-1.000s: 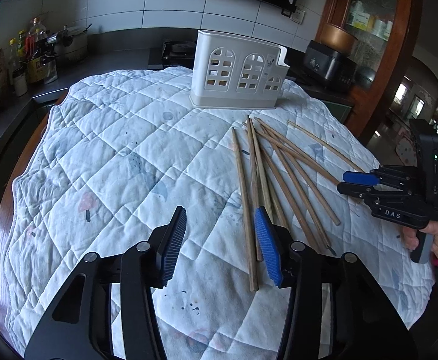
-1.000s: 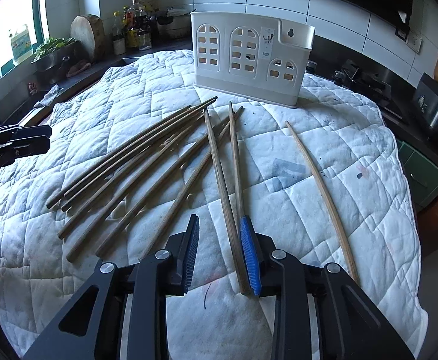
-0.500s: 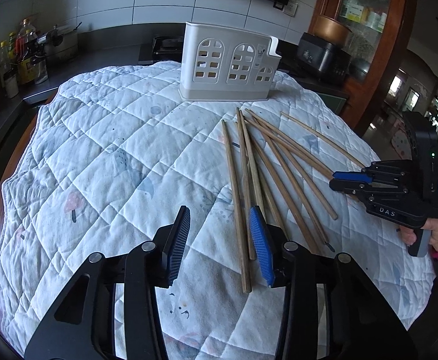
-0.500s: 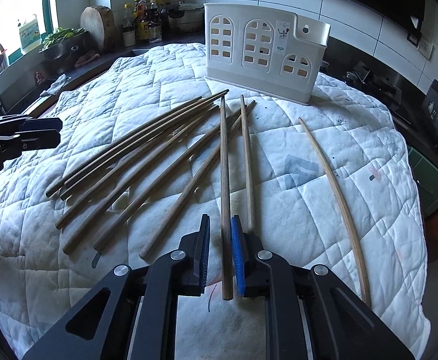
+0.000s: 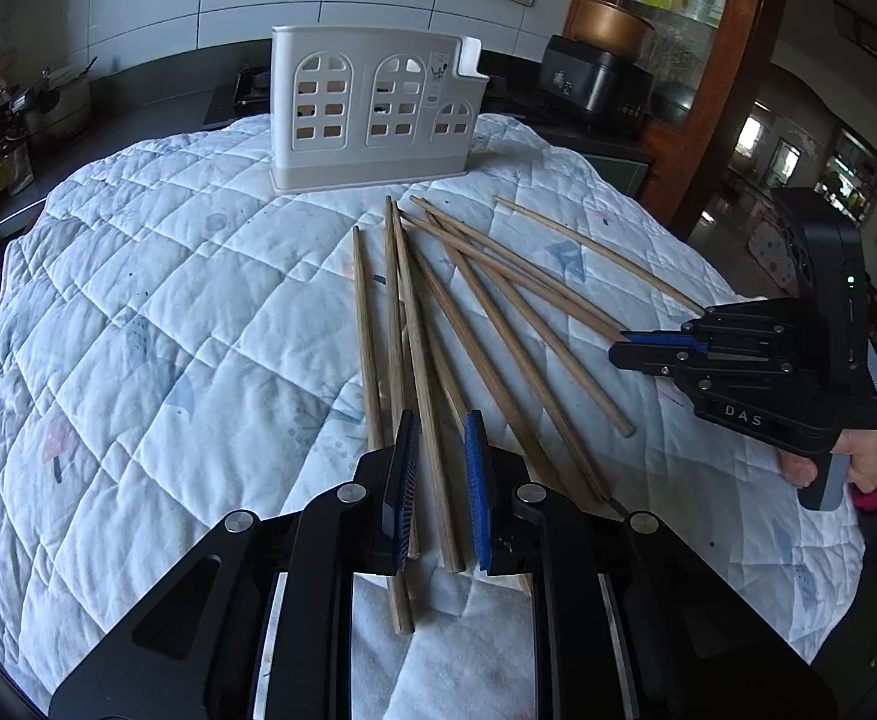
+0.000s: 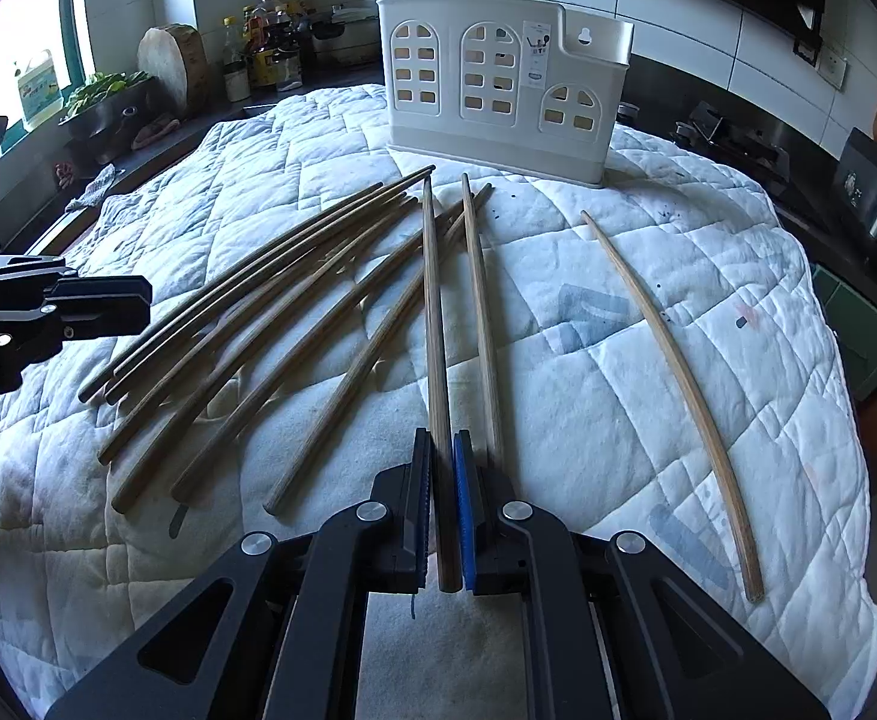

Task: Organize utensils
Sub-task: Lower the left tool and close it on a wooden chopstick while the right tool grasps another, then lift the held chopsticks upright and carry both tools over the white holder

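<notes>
On the quilt [image 5: 168, 312], right claw [image 6: 443, 468] clamps 1 chopstick [image 6: 435, 324]; left claw [image 5: 438, 438], closing, straddles another chopstick [image 5: 420, 372].

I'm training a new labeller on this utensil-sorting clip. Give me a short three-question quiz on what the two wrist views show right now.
1. True or false: the white utensil holder lies tipped over on its side.
2. Multiple choice: what is the right tool clamped on? A. one chopstick B. a spoon C. the holder's rim
3. Short answer: what do the loose chopsticks lie on?

Key:
1. False. It stands upright at the far end.
2. A.
3. A quilted cloth.
</notes>
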`<state>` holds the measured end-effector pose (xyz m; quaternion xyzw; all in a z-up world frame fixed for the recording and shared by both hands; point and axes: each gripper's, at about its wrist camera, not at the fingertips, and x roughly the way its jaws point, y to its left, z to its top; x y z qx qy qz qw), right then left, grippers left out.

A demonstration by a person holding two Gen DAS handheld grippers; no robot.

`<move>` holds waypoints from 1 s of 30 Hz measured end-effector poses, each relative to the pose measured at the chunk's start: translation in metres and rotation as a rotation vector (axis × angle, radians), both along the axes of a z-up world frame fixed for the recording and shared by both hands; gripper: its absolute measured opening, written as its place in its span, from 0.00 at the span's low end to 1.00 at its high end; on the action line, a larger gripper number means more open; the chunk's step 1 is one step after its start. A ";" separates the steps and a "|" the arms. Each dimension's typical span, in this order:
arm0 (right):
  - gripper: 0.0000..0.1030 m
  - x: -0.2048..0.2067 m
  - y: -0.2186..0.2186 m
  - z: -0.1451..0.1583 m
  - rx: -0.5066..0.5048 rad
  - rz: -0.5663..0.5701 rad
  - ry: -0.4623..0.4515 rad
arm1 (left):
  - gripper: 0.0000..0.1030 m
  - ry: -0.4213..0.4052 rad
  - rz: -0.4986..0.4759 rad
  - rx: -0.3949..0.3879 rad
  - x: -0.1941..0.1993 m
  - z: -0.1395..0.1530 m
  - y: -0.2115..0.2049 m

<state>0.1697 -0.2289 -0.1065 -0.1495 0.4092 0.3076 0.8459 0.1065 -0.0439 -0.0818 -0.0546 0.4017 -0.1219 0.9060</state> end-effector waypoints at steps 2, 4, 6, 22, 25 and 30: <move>0.08 0.000 0.000 0.000 0.000 -0.001 0.000 | 0.15 0.012 -0.001 -0.007 0.002 -0.004 -0.002; 0.08 0.000 0.000 0.000 0.000 -0.001 -0.001 | 0.15 0.022 0.005 -0.009 0.004 -0.008 -0.003; 0.08 0.000 0.000 0.000 0.000 0.000 0.000 | 0.15 0.033 0.009 -0.011 0.006 -0.011 -0.003; 0.08 -0.001 0.000 0.000 -0.003 -0.004 -0.005 | 0.09 0.061 0.033 0.000 0.011 -0.022 -0.002; 0.08 -0.001 0.000 0.000 -0.001 -0.012 -0.007 | 0.09 0.050 0.038 0.052 0.011 -0.022 -0.010; 0.07 -0.008 0.004 0.003 -0.022 -0.035 -0.042 | 0.07 0.041 0.077 0.048 0.011 -0.018 -0.010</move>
